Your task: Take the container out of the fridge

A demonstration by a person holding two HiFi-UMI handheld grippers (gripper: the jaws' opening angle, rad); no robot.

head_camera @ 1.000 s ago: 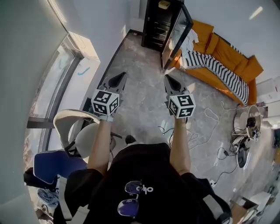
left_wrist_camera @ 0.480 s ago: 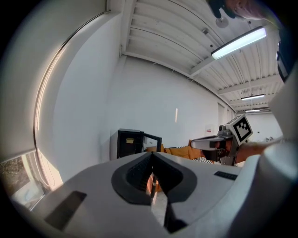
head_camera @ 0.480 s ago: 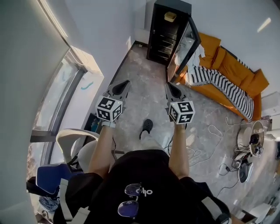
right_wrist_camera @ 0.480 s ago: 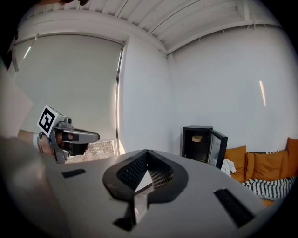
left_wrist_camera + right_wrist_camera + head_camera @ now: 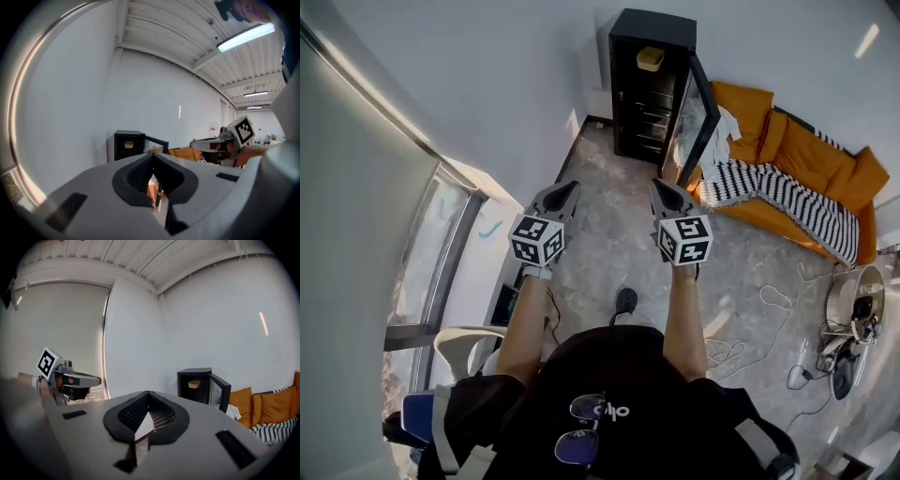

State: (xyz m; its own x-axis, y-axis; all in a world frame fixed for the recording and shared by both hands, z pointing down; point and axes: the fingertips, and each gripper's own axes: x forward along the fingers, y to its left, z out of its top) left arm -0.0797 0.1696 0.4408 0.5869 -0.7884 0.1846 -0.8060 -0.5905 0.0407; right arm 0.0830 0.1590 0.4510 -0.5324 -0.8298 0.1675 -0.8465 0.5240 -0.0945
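Marbled grey floor (image 5: 609, 220); boxy black fridge (image 5: 647, 105), door open, yellow container (image 5: 651, 58) inside.

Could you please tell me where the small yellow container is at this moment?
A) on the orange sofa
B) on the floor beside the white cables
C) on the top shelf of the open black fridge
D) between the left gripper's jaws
C: the small yellow container sits on the top shelf inside the tall black fridge, whose glass door stands open.
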